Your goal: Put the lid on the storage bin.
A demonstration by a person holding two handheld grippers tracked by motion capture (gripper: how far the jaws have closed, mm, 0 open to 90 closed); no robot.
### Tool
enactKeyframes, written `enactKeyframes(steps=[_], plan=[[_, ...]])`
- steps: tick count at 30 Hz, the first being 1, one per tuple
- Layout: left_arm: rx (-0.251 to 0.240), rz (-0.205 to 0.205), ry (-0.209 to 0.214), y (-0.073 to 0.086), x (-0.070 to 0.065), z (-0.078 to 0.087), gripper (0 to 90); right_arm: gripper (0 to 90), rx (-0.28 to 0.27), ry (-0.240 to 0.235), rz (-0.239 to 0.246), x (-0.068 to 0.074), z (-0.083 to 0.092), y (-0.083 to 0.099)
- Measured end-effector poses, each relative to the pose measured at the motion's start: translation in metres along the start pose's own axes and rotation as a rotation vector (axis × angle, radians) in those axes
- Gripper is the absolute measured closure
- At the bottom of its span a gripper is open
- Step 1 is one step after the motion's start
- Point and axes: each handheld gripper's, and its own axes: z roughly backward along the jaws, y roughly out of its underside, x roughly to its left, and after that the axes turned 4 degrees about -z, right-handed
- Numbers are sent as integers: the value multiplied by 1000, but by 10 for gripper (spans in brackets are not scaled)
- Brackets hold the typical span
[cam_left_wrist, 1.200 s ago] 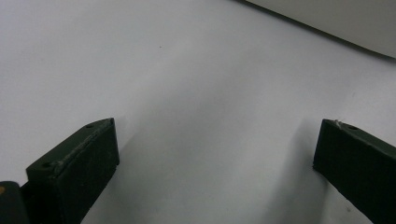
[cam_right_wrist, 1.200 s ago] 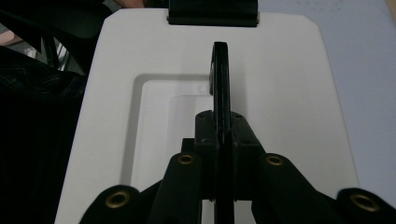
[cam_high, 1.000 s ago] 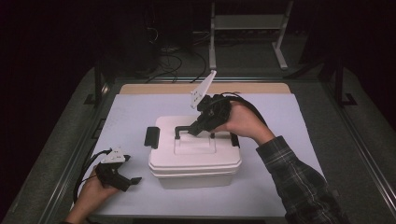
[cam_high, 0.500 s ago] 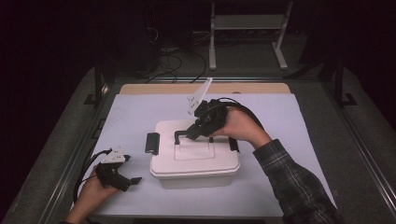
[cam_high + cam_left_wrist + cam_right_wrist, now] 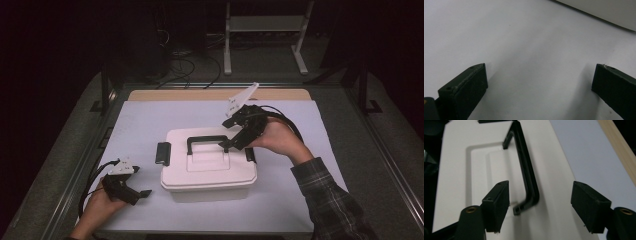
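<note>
A white lidded box [image 5: 207,172] with a black handle [image 5: 206,142] standing up sits mid-table on the white sheet. My right gripper [image 5: 226,144] hovers at the handle's right end. Its jaws have just been opening and now stand wide, pointing down-left. In the right gripper view the handle [image 5: 526,177] runs up between the right gripper's [image 5: 540,191] pads without touching either. My left gripper [image 5: 145,193] rests low on the sheet to the left of the box, open with nothing in it. The left gripper's [image 5: 540,75] jaws frame bare sheet, with the box wall [image 5: 604,12] at the top right.
Black latches [image 5: 163,152] sit on the box's two short sides. The white sheet [image 5: 145,125] covers a wooden board on a grey table with raised side rails. A white metal stand [image 5: 262,35] and cables lie on the dark floor beyond the far edge.
The right gripper was shut on the middle of the handle; it has let go, opened wide and shifted to the handle's right end. The left gripper has not moved.
</note>
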Motion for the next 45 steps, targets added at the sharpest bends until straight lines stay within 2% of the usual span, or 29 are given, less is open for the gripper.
enactKeyframes(steps=[4,6,7,9,17,23,30,31,39,45], plan=[[-1,1,0,0,0,0,0,226,-9,41,-53,-3,10,18],[0,1,0,0,0,0,0,190,4,73,-71,-3,16,26],[0,1,0,0,0,0,0,190,-7,87,-75,-3,19,31],[-1,1,0,0,0,0,0,169,-24,97,-112,-3,24,41],[-1,0,-1,0,0,0,0,138,-81,198,-224,0,35,82],[-1,0,-1,0,0,0,0,130,-123,234,-285,2,39,104],[-2,0,-2,0,0,0,0,107,-157,295,-350,5,34,129],[-2,-1,-2,0,0,0,0,106,-157,315,-361,6,32,133],[-3,0,-2,0,0,0,0,106,-184,398,-427,9,21,151],[-3,0,-2,0,0,0,0,105,-191,424,-476,12,14,164]])
